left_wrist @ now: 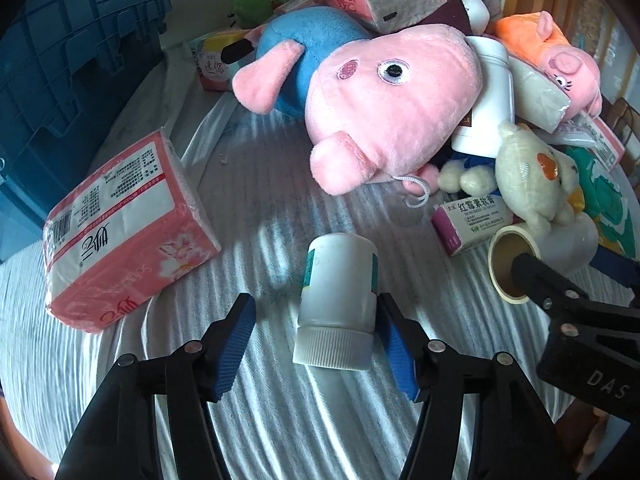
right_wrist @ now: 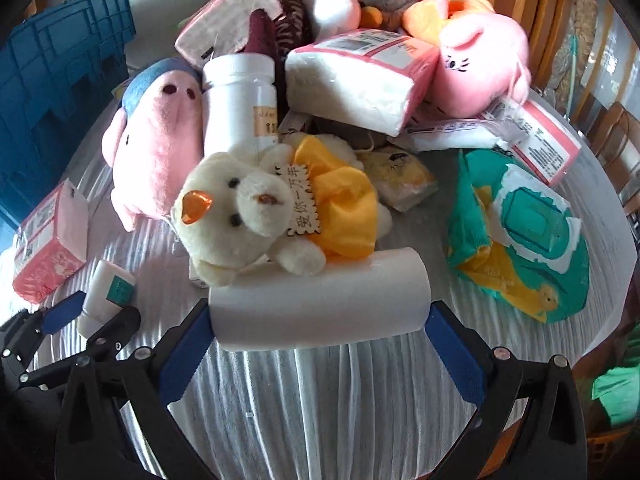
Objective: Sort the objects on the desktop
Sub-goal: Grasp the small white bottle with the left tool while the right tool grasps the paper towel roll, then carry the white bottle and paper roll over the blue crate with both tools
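A small white bottle with a ribbed cap and teal label lies on the striped cloth, cap toward me. My left gripper stands open around it; the right pad touches the bottle and the left pad is well apart. The right wrist view shows the same bottle between the left gripper fingers. My right gripper is shut on a white roll, one pad at each end. The left wrist view shows that roll with a finger against its cardboard core. A cream teddy bear leans on the roll.
A pile fills the back: large pink pig plush, tall white bottle, tissue packs, orange-pink pig, green wipes pack, medicine box. A pink tissue pack lies left. A blue crate stands beyond the left edge.
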Demonstrator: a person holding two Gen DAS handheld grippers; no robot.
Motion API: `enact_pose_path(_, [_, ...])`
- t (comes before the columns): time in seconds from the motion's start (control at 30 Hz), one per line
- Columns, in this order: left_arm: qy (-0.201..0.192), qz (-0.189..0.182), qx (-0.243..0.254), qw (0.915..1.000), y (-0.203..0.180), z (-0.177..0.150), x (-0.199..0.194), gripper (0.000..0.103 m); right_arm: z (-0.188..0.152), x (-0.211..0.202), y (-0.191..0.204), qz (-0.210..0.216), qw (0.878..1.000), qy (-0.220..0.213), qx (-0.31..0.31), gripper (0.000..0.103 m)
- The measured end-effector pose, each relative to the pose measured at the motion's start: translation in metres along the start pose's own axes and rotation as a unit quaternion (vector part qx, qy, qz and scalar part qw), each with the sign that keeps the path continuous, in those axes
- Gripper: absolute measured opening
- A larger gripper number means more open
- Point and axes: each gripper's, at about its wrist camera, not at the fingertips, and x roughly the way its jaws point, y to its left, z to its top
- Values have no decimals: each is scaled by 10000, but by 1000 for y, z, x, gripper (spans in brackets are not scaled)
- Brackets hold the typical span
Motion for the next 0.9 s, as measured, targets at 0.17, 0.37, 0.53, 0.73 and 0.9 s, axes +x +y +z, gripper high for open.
enact_pose_path(0.17, [-35, -15, 142, 9999, -9, -5, -2, 34, -5, 0, -15, 504, 9980, 52, 366, 103])
enact_pose_path(0.37, [-102, 147, -15, 9998, -5, -13, -11, 34, 0, -13, -12, 1040, 9942, 74, 263, 103])
enact_pose_path(0.53, [-229, 288, -168, 9992, 0, -19, -30, 34, 2, -21, 0, 1037, 9946, 40, -72, 103])
enact_pose_path(0.73, [-462, 388, -319, 9977, 3, -22, -68, 34, 1, -54, 3, 1112, 9928, -226, -377, 103])
enact_pose_path(0.9, [-739, 488, -475, 9949, 36, 7, -116, 34, 14, -93, 9, 1251, 9882, -621, -627, 103])
